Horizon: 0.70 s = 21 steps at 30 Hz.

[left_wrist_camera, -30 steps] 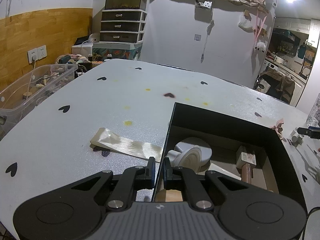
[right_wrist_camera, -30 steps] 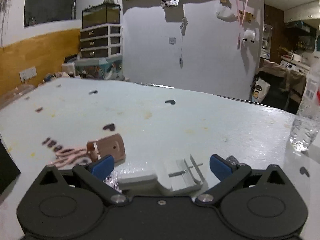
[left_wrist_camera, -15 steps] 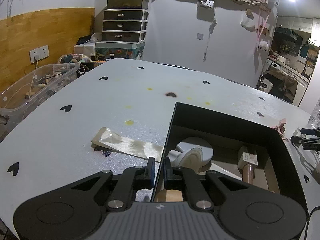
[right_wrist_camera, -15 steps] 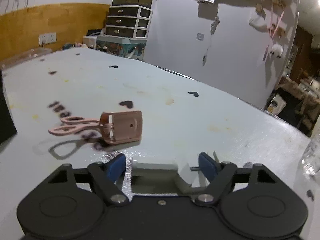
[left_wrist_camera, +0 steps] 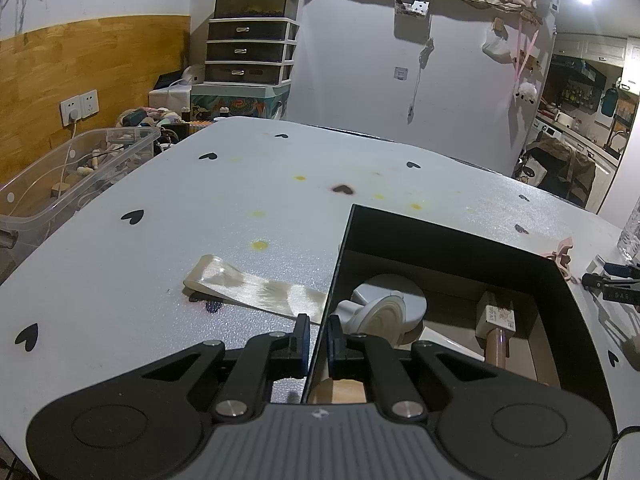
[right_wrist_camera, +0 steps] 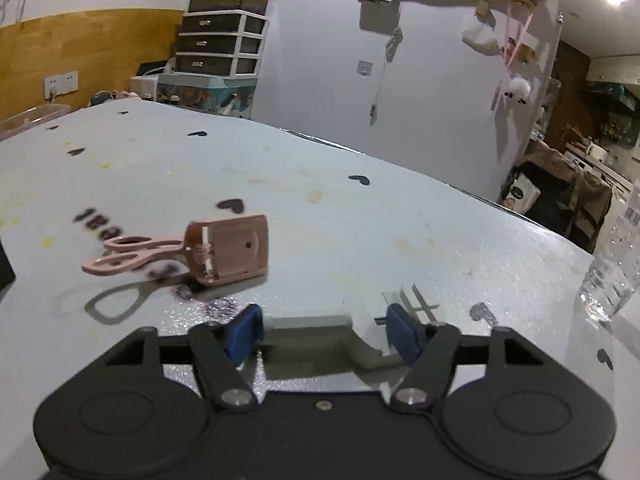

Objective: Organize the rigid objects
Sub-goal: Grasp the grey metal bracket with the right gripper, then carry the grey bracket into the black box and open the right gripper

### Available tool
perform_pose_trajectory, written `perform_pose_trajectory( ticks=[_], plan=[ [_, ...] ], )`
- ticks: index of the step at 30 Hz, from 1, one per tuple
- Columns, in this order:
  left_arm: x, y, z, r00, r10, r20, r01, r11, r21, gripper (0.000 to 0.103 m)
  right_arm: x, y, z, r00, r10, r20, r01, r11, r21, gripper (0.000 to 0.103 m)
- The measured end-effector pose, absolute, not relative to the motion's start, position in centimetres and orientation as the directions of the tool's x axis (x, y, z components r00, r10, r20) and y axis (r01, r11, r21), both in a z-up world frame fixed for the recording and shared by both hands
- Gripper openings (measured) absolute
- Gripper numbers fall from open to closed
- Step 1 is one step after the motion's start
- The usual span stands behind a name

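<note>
My left gripper [left_wrist_camera: 317, 336] is shut on the left wall of the black box [left_wrist_camera: 440, 236], one finger inside and one outside. In the box lie a white round piece [left_wrist_camera: 384, 312] and a wooden-headed tool with a pink handle [left_wrist_camera: 498, 316]. My right gripper [right_wrist_camera: 324, 332] sits low on the table. Its jaws are closing around a pale grey plastic piece [right_wrist_camera: 308, 320] that lies between the blue pads [right_wrist_camera: 244, 332], with no clear press showing. Just beyond it rests a pink scissor-handled clip [right_wrist_camera: 224, 248]. The left wrist view shows the right gripper [left_wrist_camera: 604, 276] to the right of the box.
A cream ribbon strip [left_wrist_camera: 248, 284] lies on the table left of the box. A clear water bottle [right_wrist_camera: 612, 272] stands at the right edge. A clear storage bin [left_wrist_camera: 80, 168] with odds and ends sits off the table's left side.
The right gripper's jaws have narrowed around the grey piece, and the gripper has rolled and edged toward the pink clip. The left gripper has stayed on the box wall.
</note>
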<state>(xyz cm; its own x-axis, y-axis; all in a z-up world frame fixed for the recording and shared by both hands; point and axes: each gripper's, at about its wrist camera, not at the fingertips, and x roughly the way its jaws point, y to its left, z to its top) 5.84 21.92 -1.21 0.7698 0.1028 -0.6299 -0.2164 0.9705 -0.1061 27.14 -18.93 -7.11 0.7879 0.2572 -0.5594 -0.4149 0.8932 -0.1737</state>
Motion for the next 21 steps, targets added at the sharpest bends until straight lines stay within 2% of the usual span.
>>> perform_pose_trajectory(
  ticks=[10, 16, 21],
  plan=[
    [5.8, 21.9, -1.2, 0.772, 0.099, -0.628, -0.216, 0.97, -0.113, 0.008, 24.9, -17.7, -6.4, 0.774, 0.291, -0.562, -0.456, 0.873, -0.175, 0.064],
    [5.8, 21.9, -1.2, 0.772, 0.099, -0.627, -0.217, 0.97, -0.113, 0.008, 20.4, -15.0, -3.0, 0.76, 0.417, -0.498, -0.545, 0.827, -0.138, 0.064],
    [5.8, 21.9, -1.2, 0.772, 0.1, -0.628, -0.217, 0.97, -0.113, 0.008, 16.2, -12.1, 0.8, 0.683, 0.592, -0.428, -0.69, 0.715, -0.111, 0.064]
  ],
)
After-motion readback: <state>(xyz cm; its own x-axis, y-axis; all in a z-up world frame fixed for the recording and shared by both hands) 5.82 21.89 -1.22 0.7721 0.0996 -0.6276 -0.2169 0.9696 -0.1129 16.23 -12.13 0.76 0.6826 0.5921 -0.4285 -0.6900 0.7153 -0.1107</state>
